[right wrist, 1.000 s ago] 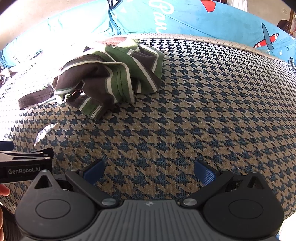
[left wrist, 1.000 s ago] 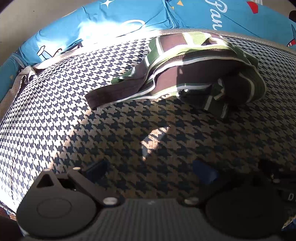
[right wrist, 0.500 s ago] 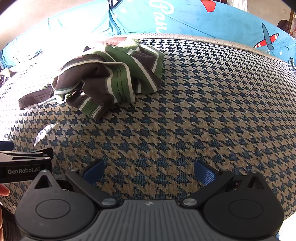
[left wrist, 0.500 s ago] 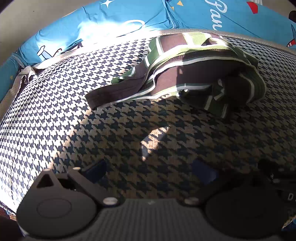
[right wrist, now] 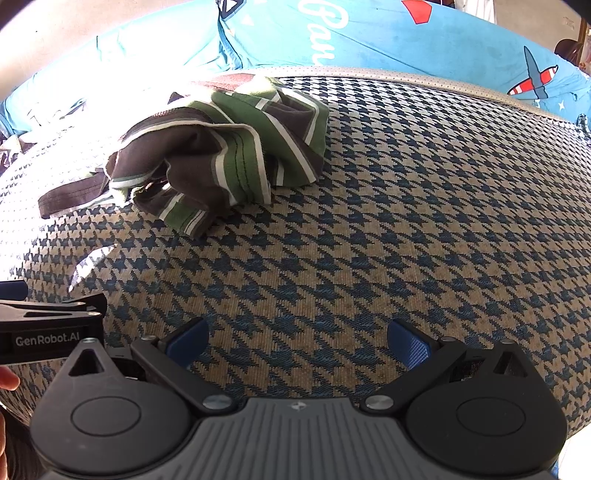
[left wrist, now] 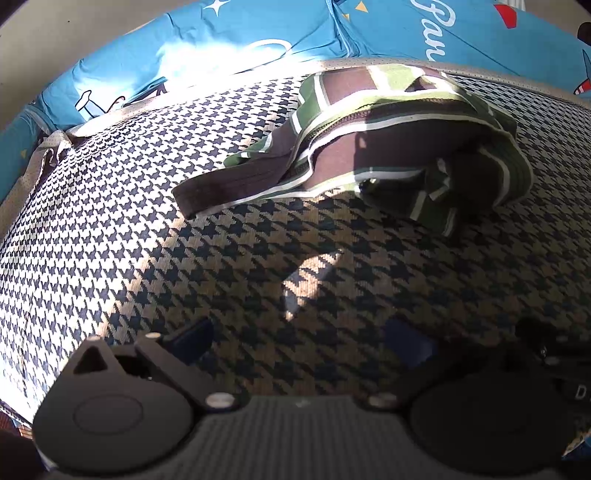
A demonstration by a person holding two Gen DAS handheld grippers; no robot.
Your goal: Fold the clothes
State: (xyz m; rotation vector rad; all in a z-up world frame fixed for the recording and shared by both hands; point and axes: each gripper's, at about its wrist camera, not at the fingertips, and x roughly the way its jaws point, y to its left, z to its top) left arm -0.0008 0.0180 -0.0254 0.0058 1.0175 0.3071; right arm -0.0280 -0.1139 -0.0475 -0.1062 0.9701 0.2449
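With both the left gripper [left wrist: 299, 338] and right gripper [right wrist: 297, 341] spread wide and empty, the crumpled striped shirt [right wrist: 218, 155] ahead could bunch further if pinched mid-heap.

houndstooth cushion [right wrist: 424, 206] w/ beige piped edge, blue printed fabric [right wrist: 369, 33] behind it, sunlit at left.

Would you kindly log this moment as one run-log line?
stage: pre-grasp | left claw: open, empty | right claw: open, empty | striped garment: crumpled, unfolded, on houndstooth cushion, untouched
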